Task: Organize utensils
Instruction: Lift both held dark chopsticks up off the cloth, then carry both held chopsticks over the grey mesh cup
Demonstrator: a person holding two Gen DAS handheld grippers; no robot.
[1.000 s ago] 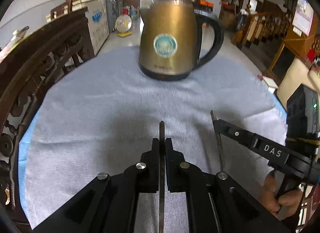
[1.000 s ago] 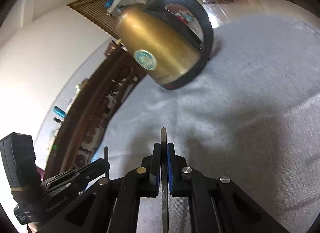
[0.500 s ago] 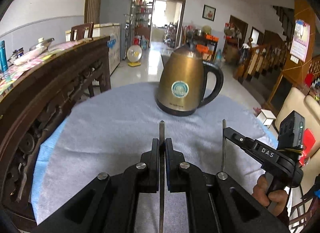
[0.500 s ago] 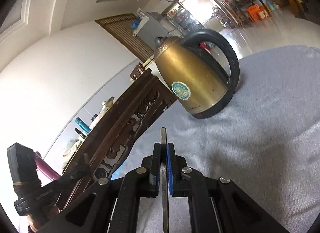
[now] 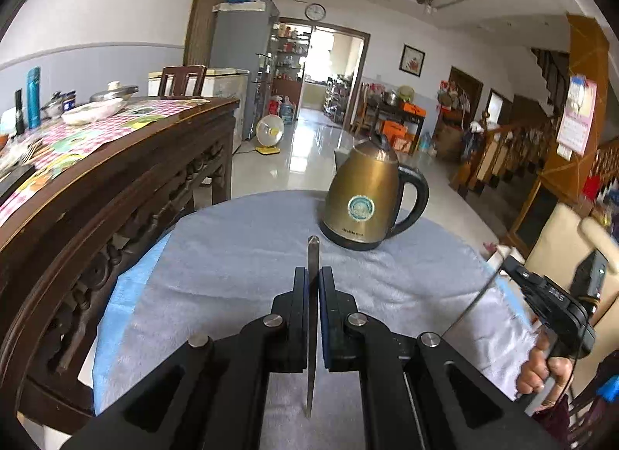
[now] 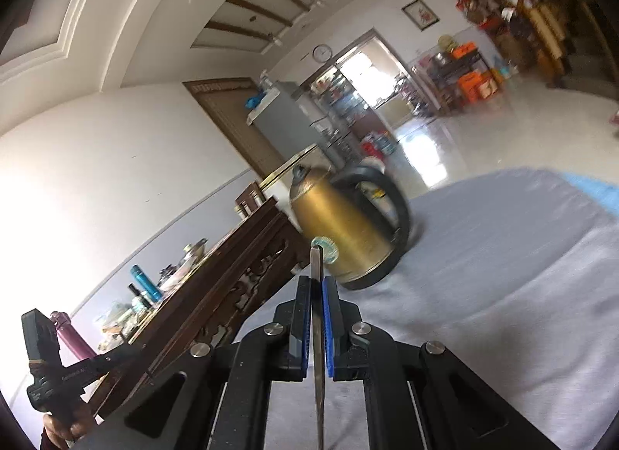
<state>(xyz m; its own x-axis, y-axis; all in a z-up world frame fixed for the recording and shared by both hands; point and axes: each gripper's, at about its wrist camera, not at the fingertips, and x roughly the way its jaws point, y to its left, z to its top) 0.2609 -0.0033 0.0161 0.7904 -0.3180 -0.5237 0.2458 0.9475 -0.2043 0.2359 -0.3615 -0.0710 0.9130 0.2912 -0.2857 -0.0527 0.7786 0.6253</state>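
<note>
1. Left gripper (image 5: 312,287): clamping tight on a thin metal utensil (image 5: 312,256), flat handle end poking just past the fingertips, the rest running back under the gripper.
2. Right gripper (image 6: 317,295): pinching a second thin utensil (image 6: 316,260) the same way, its tip standing in front of the kettle's round label.
3. Hovering, both, above the bench (image 5: 240,256), covered in grey cloth.
4. Sitting ahead of the left gripper and slightly to its right, on the cloth: a gold kettle (image 5: 363,202), black handle turned right.
5. Standing off to the left of both grippers: a dark carved wooden table (image 5: 116,164).
6. Showing at the left view's right edge: the right gripper, wrapped by a hand (image 5: 541,372).
</note>
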